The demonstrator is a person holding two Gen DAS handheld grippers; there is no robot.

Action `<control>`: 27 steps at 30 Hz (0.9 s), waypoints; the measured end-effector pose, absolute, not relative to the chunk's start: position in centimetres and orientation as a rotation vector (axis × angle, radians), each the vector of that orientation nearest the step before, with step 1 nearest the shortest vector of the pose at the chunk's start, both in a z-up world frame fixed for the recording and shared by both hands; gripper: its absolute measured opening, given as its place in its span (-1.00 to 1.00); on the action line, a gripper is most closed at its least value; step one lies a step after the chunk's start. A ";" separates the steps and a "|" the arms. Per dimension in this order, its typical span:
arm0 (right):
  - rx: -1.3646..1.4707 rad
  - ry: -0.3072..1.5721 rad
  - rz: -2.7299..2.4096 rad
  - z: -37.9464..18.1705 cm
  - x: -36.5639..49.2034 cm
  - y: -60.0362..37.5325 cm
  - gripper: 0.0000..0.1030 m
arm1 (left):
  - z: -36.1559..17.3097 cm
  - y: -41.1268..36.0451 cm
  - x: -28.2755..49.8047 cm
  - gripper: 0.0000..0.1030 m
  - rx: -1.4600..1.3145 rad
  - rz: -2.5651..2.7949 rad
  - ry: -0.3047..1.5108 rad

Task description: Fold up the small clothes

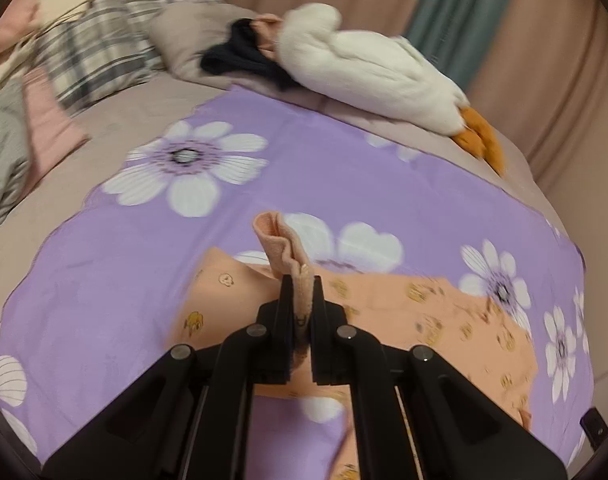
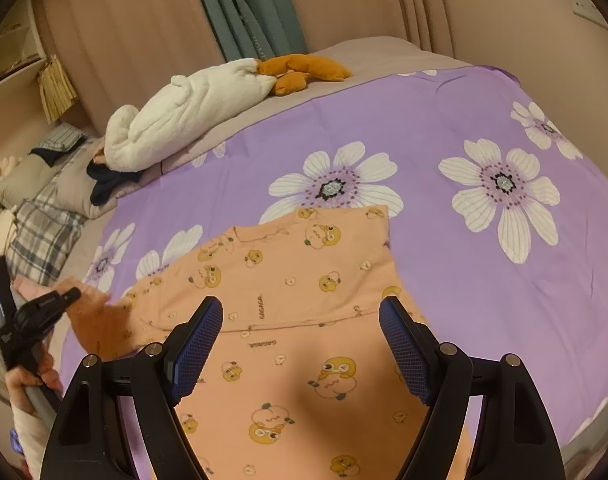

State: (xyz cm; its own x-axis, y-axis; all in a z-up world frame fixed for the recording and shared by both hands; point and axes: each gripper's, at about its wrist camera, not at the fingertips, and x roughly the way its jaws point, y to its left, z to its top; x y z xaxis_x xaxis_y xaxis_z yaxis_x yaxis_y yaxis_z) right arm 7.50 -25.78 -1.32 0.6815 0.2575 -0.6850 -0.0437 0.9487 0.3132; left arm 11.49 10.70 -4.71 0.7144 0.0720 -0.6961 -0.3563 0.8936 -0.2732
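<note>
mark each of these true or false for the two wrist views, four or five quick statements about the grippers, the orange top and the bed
1. The left gripper is shut on a fold of the orange garment. True.
2. The right gripper is clamped on the garment. False: its jaws stand wide open above the cloth, with nothing between the pads.
3. The garment lies on a purple flowered sheet. True.
4. The white plush toy sits on top of the garment. False: it lies apart, at the far edge of the bed.
5. The garment is plain, with no print. False: it bears cartoon figures.
</note>
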 end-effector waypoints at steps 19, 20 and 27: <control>0.326 0.860 0.158 -3.1 7.3 -27.2 0.56 | -12.1 1.0 15.0 -0.83 -0.263 0.026 0.961; 0.325 0.863 0.160 -3.2 7.3 -27.1 0.56 | -12.5 0.9 15.1 -0.81 -0.259 0.022 0.972; 0.319 0.885 0.162 -3.8 7.6 -26.9 0.56 | -12.5 0.9 14.0 -0.14 -0.304 -0.087 0.967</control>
